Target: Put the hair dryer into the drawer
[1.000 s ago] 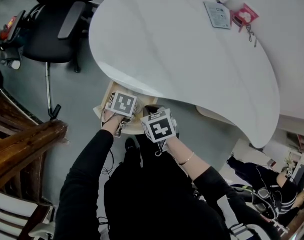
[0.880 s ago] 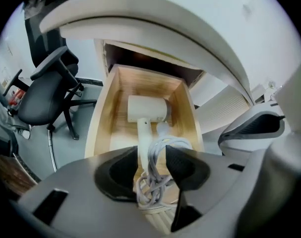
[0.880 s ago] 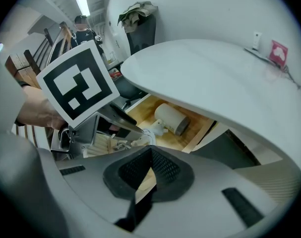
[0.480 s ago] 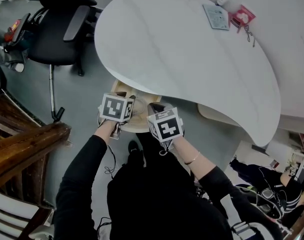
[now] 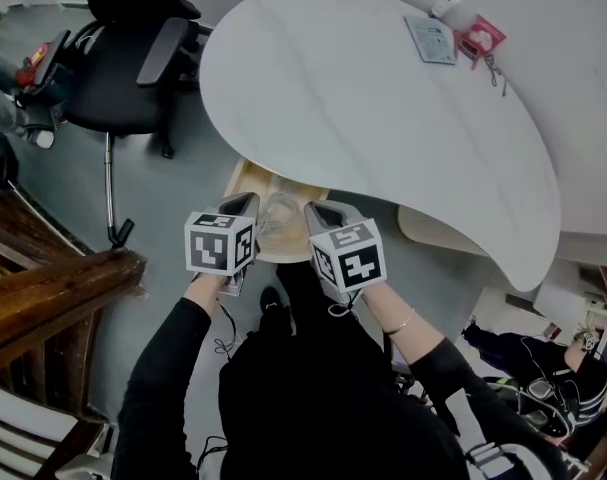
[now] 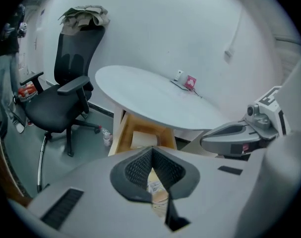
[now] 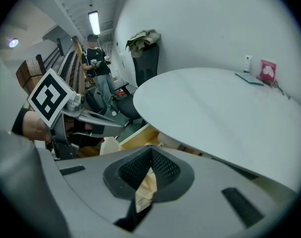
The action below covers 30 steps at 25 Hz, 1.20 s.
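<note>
**Head view:** The left hand-held gripper (image 5: 244, 204) and the right hand-held gripper (image 5: 322, 211) hang side by side over the open wooden drawer (image 5: 237, 181), which juts out from under the white desk (image 5: 383, 98). A pale, rounded shape on the drawer floor between the two tips appears to be the hair dryer (image 5: 279, 215), though it is too small to tell for certain. An office chair (image 5: 113, 68) stands well apart at the left. A card and a pink packet (image 5: 480, 36) lie at the desk's far edge.

**Left gripper view:** The jaws are pressed together with nothing between them. Past their notch, the drawer's pale contents show below, with the desk top beyond. The right hand-held gripper sits just beside, at the right edge of the view.

**Right gripper view:** These jaws also meet, and they grip nothing. Only a sliver of the drawer's light interior shows through the gap. The left hand-held gripper's marker cube is at the left, and a person (image 7: 96, 58) stands far behind it.

With both tools empty and the dryer seemingly lying inside, the placing step looks finished. What likely remains is to shut the drawer. That calls for a closed tip set squarely against the drawer front and a straight push under the desk, with care that no cord overhangs the rim.
</note>
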Tool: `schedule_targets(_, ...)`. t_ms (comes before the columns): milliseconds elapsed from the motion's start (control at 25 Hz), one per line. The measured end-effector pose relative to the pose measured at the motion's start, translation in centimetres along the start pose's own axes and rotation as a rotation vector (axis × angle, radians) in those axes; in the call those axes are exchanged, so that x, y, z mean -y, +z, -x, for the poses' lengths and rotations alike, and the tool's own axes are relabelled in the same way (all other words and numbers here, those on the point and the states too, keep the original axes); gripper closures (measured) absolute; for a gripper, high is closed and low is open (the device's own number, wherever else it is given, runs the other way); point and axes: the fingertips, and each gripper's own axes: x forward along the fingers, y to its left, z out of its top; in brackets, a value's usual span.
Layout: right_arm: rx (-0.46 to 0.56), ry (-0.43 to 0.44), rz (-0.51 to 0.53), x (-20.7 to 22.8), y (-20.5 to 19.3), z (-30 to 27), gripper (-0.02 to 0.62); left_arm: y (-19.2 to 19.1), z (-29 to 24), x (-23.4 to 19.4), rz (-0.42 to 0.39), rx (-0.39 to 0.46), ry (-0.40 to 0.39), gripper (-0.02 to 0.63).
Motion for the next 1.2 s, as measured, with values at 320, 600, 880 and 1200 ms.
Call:
schedule_targets(320,0.12,0.027,-0.005,-1.2,1.5,2.2,0.591,1.9,4.4,-0.1,0.011,0.193,0.017,0.597)
schedule_targets(600,0.257,0.023,-0.003,-2.1,3.4,5.1,0.591,3.4,8.9,0.1,-0.049,0.372,0.046,0.597)
schedule_targets(880,0.388,0.014,0.001,-2.4,5.2,8.7,0.591,4.4,12.7,0.9,-0.065,0.476,0.056,0.597)
schedule_targets(1200,0.5,0.006,0.023,-2.6,5.7,11.9,0.591,5.6,16.2,2.4,-0.094,0.588,0.065,0.597)
